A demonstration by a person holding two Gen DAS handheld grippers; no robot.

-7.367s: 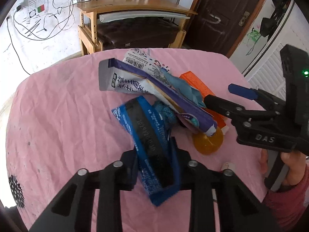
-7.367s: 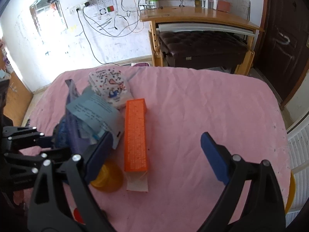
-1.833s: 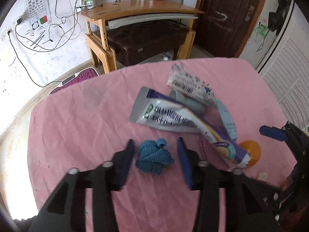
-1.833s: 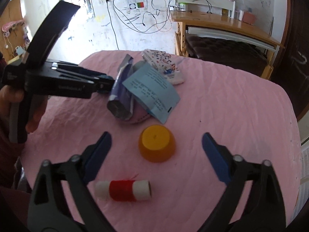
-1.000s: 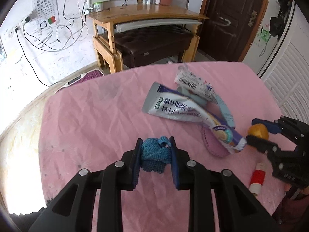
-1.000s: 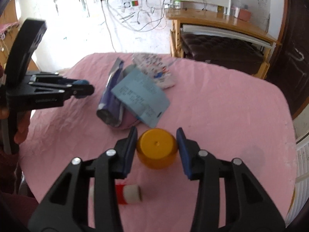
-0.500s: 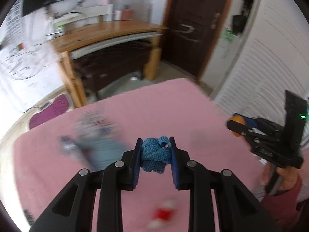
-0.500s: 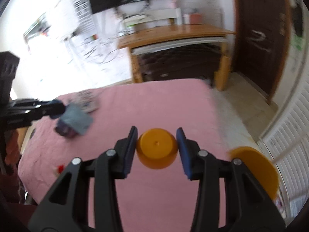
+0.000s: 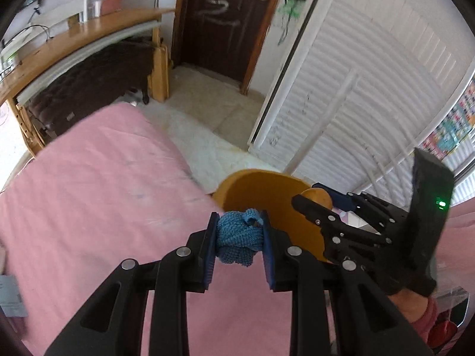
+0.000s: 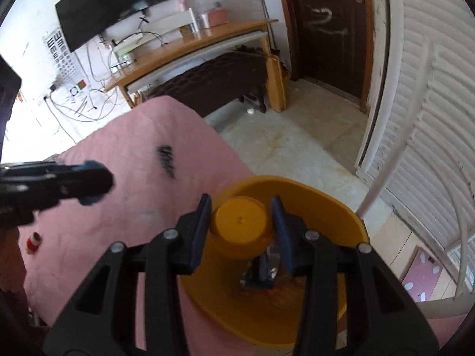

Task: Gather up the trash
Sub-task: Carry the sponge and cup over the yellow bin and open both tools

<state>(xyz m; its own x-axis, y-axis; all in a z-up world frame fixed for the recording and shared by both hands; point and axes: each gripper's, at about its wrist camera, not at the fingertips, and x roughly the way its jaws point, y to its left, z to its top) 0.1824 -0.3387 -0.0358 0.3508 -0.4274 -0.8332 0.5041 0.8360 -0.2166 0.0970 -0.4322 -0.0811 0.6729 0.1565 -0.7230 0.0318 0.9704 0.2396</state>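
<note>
My left gripper (image 9: 239,241) is shut on a crumpled blue cloth ball (image 9: 239,241) over the pink table's right edge, just short of the orange bin (image 9: 261,187). My right gripper (image 10: 242,228) is shut on an orange cup (image 10: 242,222) and holds it over the open orange bin (image 10: 335,207), which has wrappers (image 10: 262,270) inside. The right gripper also shows in the left wrist view (image 9: 319,204), over the bin. The left gripper shows in the right wrist view (image 10: 89,184), over the table.
The pink-covered table (image 9: 89,178) fills the left. A red-and-white roll (image 10: 32,243) lies on it at far left. A white louvred door (image 9: 356,89), a dark door (image 9: 225,14) and a wooden desk (image 10: 193,41) stand beyond the bin.
Both grippers swung right from the table's trash pile to the orange bin beside the table, each still holding its item. The right gripper now hangs over the bin.
</note>
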